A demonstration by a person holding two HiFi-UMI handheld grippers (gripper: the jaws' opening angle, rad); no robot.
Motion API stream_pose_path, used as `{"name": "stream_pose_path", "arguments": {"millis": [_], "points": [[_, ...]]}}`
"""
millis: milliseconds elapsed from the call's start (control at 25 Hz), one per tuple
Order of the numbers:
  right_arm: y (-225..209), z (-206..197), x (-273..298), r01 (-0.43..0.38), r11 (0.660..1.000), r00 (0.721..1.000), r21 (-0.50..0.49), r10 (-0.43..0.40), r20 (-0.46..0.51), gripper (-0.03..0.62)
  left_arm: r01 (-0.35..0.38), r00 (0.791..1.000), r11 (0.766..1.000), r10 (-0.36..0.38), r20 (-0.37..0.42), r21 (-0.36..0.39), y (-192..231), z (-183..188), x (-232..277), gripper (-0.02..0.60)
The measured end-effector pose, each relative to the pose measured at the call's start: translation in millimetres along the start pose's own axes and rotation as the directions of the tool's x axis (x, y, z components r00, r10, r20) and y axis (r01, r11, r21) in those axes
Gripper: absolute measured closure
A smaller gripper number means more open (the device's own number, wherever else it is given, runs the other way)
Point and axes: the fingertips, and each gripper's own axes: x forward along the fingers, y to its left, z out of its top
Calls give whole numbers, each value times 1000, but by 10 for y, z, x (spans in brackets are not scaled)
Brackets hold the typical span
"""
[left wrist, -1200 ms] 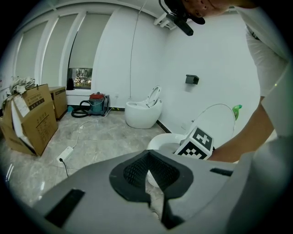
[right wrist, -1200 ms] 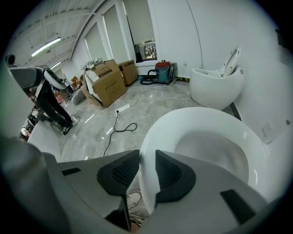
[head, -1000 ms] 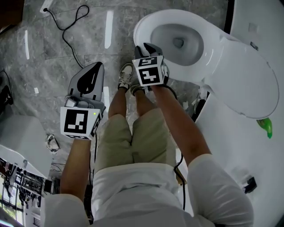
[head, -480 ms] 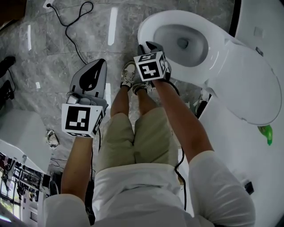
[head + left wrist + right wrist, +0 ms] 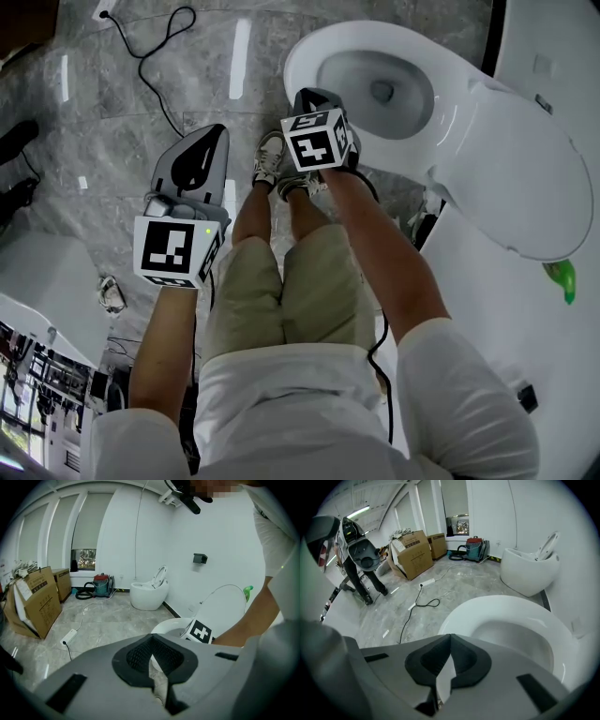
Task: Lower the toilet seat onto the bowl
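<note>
The fingers (image 5: 464,660) of the right gripper (image 5: 450,635) have just been closing and now meet at the tips, with nothing between them. The fingers (image 5: 136,656) of the left gripper (image 5: 151,637) are likewise closed tip to tip and hold nothing. In the head view the right gripper (image 5: 314,97) points steeply down at the near rim of the bowl (image 5: 309,56); contact with the rim cannot be confirmed. The left gripper (image 5: 211,131) hangs over the floor (image 5: 112,122), well apart from the bowl, to the left of the person's two shoes (image 5: 267,155). Each of the two grippers carries one marker cube (image 5: 317,141). The toilet seat (image 5: 525,178) is not on the bowl: it stands raised behind the bowl, leaned back toward the wall, and seat and lid cannot be told apart. One green bottle (image 5: 561,277) sits just beside its far edge. Two toilets are present in total: the second toilet (image 5: 529,569) stands farther along the wall with its own lid up. Two cardboard boxes (image 5: 412,552) stand side by side across the floor, one vacuum cleaner (image 5: 101,584) stands near the second toilet, and one power strip (image 5: 70,637) lies on the floor with its cable trailing.
</note>
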Motion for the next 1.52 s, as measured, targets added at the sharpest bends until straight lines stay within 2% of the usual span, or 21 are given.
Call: {"name": "stream_pose_path", "arguments": {"millis": [280, 440, 560, 720, 920, 1080, 1280, 1520], "points": [[-289, -18, -575, -23, 994, 996, 110, 13, 84, 597, 63, 998, 996, -65, 19, 59, -407, 256, 85, 575], [-474, -176, -1063, -53, 966, 992, 255, 22, 125, 597, 127, 991, 987, -131, 28, 102, -795, 440, 111, 575], [-661, -338, -1449, -40, 940, 989, 339, -11, 148, 597, 181, 981, 973, -189, 42, 143, -1101, 622, 144, 575], [-837, -586, -1954, -13, 912, 984, 410, -61, 167, 597, 243, 965, 950, -257, 48, 194, -1523, 860, 95, 575], [-1084, -843, -2573, 32, 859, 974, 511, -142, 178, 597, 296, 948, 920, -315, 37, 257, -1963, 1112, -64, 575], [-1316, -900, -3100, 93, 827, 950, 555, -240, 200, 597, 337, 929, 878, -369, 33, 339, -2270, 1372, -183, 575], [-1484, -1053, -3796, 113, 780, 918, 616, -319, 235, 597, 369, 909, 838, -416, 33, 401, -2740, 1634, -407, 575], [-1635, -1192, -4455, 115, 725, 873, 678, -399, 279, 597, 371, 888, 808, -454, 81, 457, -3170, 2059, -646, 575]]}}
